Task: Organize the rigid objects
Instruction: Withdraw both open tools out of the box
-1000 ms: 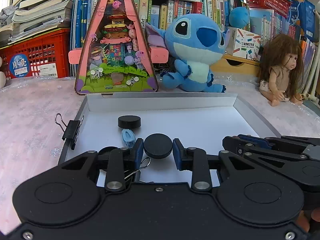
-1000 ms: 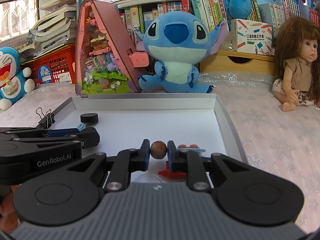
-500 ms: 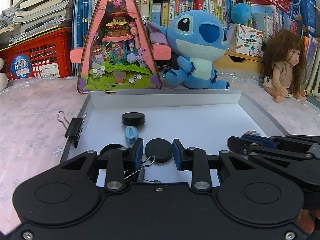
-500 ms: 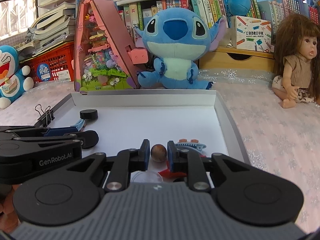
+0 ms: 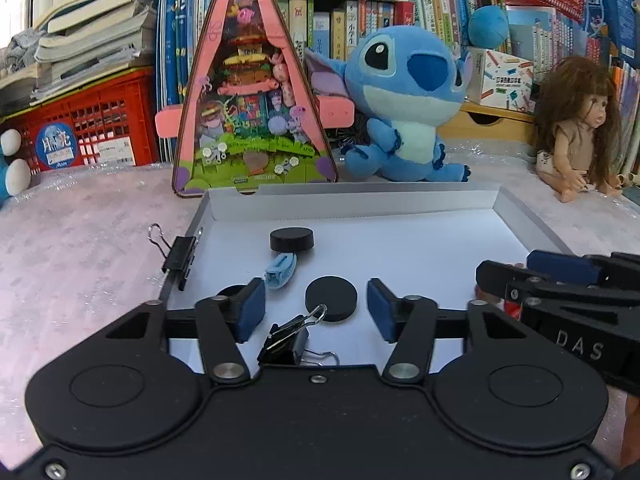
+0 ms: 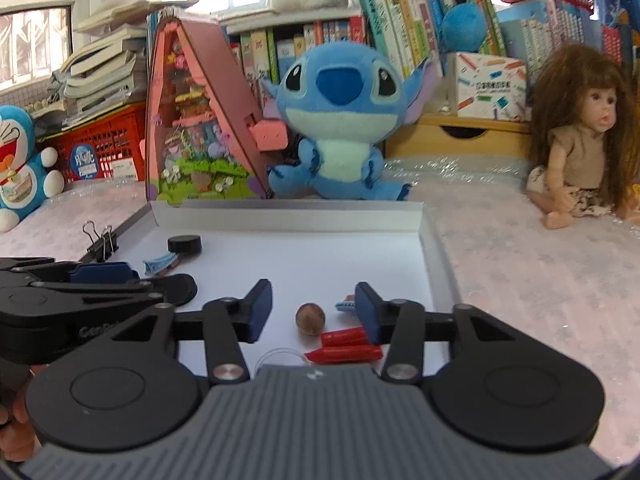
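Observation:
A white tray (image 5: 400, 200) lies on the table. My left gripper (image 5: 316, 308) is open, its fingers either side of a black disc (image 5: 331, 298) that lies loose in the tray. A second black disc (image 5: 291, 239), a light blue clip (image 5: 281, 269) and a black binder clip (image 5: 286, 342) lie near it. My right gripper (image 6: 313, 310) is open over a brown ball (image 6: 310, 319) resting in the tray (image 6: 288, 222), with red clips (image 6: 344, 346) beside it.
Another binder clip (image 5: 178, 254) grips the tray's left rim. Behind the tray stand a pink triangular toy house (image 5: 252, 92), a blue Stitch plush (image 5: 404, 104) and a doll (image 5: 576, 128). Bookshelves and red crates (image 5: 96, 120) fill the back.
Both grippers have opened. The left one let go of the black disc and the right one let go of the brown ball; both now rest in the tray.

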The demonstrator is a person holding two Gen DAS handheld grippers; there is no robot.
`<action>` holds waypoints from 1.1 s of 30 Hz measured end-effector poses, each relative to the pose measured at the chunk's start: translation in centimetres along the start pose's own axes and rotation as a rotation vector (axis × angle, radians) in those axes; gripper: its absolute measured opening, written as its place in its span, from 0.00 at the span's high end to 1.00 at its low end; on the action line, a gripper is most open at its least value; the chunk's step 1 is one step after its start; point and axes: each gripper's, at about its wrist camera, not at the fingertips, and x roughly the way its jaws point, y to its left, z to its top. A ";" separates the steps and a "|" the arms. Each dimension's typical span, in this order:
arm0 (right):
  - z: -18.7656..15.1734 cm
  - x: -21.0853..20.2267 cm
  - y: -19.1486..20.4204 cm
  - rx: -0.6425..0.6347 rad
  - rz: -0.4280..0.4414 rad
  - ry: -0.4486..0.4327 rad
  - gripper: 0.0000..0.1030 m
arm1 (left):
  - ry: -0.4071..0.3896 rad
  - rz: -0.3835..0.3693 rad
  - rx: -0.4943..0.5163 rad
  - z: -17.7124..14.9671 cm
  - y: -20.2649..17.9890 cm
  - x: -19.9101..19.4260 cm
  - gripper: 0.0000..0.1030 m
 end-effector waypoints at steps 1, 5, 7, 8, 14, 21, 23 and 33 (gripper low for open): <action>0.1 -0.4 -0.1 0.003 -0.005 -0.007 0.34 | -0.005 0.002 0.006 0.0 0.0 -0.5 0.40; 0.2 -2.6 -0.4 0.009 -0.039 -0.041 0.20 | -0.026 0.008 0.035 -0.2 0.1 -3.1 0.21; 0.0 -4.1 -0.5 0.006 -0.046 -0.053 0.15 | -0.041 0.008 0.047 -0.6 0.4 -4.8 0.19; -0.2 -4.9 -0.6 0.006 -0.047 -0.059 0.14 | -0.045 0.009 0.048 -0.9 0.6 -5.7 0.18; -2.3 -8.8 -0.4 0.005 -0.030 -0.035 0.05 | -0.001 -0.004 -0.042 -3.7 2.9 -9.6 0.14; -4.9 -10.1 0.3 0.001 -0.023 0.017 0.00 | 0.036 0.030 -0.068 -6.9 4.6 -11.1 0.12; -5.3 -9.6 0.5 -0.012 -0.038 0.038 0.00 | 0.050 0.053 -0.052 -7.4 4.5 -10.8 0.12; -6.3 -6.1 1.0 -0.046 -0.065 0.151 0.00 | 0.095 0.086 -0.026 -7.7 4.0 -7.9 0.06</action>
